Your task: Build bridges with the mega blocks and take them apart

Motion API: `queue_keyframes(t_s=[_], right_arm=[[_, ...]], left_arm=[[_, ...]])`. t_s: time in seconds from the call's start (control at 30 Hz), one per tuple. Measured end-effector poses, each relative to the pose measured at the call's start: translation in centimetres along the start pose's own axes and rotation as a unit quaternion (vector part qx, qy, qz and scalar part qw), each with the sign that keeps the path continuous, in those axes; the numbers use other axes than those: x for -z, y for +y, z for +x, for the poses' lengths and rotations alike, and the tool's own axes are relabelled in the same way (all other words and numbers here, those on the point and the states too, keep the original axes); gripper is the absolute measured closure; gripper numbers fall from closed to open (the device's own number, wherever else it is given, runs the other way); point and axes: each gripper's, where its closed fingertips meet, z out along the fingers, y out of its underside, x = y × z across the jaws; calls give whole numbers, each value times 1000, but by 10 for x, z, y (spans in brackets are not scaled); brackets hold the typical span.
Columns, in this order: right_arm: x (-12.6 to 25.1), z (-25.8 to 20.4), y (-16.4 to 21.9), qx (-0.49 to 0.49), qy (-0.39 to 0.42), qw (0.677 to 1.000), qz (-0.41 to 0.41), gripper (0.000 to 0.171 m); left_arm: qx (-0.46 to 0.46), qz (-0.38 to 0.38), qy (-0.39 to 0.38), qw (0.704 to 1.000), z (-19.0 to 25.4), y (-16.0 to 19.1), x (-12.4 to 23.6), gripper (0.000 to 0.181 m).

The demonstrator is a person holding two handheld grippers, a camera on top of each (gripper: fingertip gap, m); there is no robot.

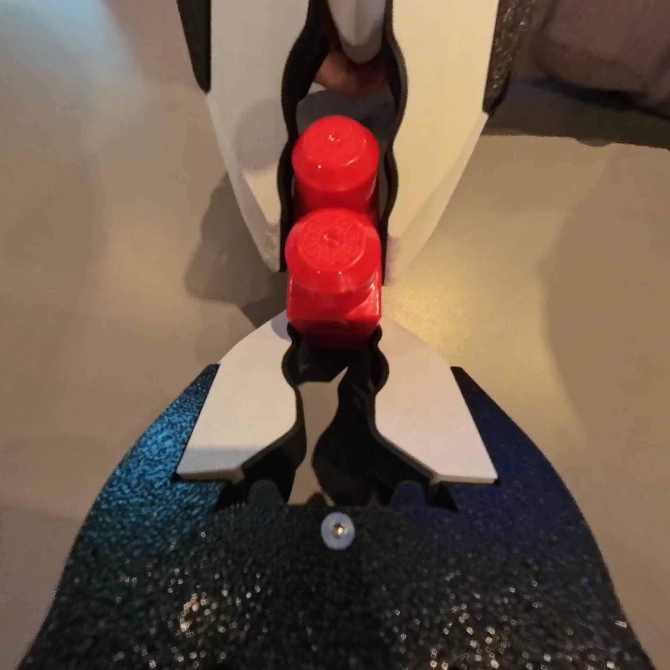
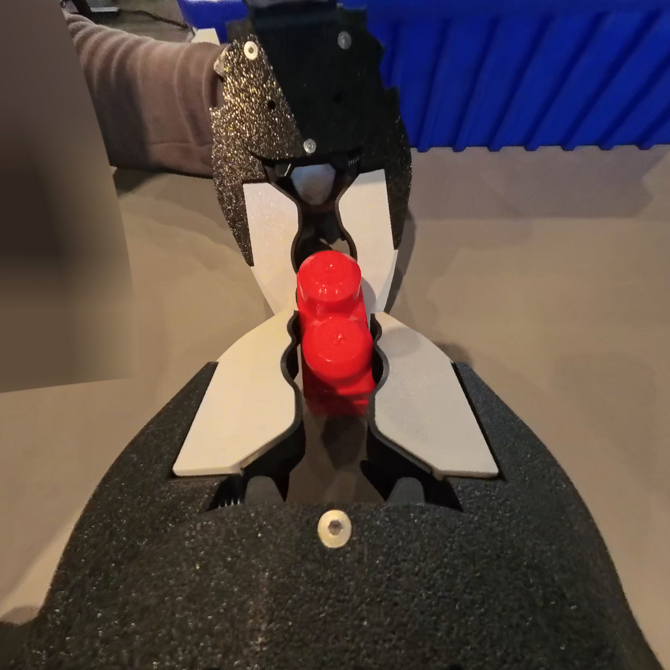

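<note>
Both grippers meet head-on over the table (image 2: 544,290), a plain beige top, with one red block (image 1: 333,232) caught between them.

Left wrist view: the left gripper (image 1: 334,335) pinches the near end of the red block, its white fingers (image 1: 250,409) closed against the block's sides just below the nearer stud. The block points away from the camera, two round studs facing up, one behind the other. The right gripper (image 1: 335,203) comes in from the far side, its fingers pressed to both sides of the far stud and the block's far half. A bit of a hand shows behind the red block, in the gap between the far fingers.

Right wrist view: the right gripper (image 2: 335,348) pinches the red block (image 2: 333,340) around its nearer stud, black finger edges touching the block on both sides. The block's near end hangs above the table, a shadow beneath it. The left gripper (image 2: 331,286) holds the block's far end, its speckled black body rising behind the block. A brown sleeve (image 2: 152,105) reaches in beyond the red block, to the left. A blue ribbed bin (image 2: 525,72) stands at the table's far edge, well behind the block, to the right
</note>
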Motion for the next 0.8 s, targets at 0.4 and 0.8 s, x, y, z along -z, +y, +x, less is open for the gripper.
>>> queue_keyframes(t_s=[0.4, 0.8], right_arm=[[0, 0, 2, -20, 54, 998, -11, 134], [24, 1, 28, -36, 60, 997, -45, 107]], left_arm=[[4, -21, -17, 1000, -1, 2, 0, 145], [-9, -4, -9, 1000, 1, 0, -1, 145]])
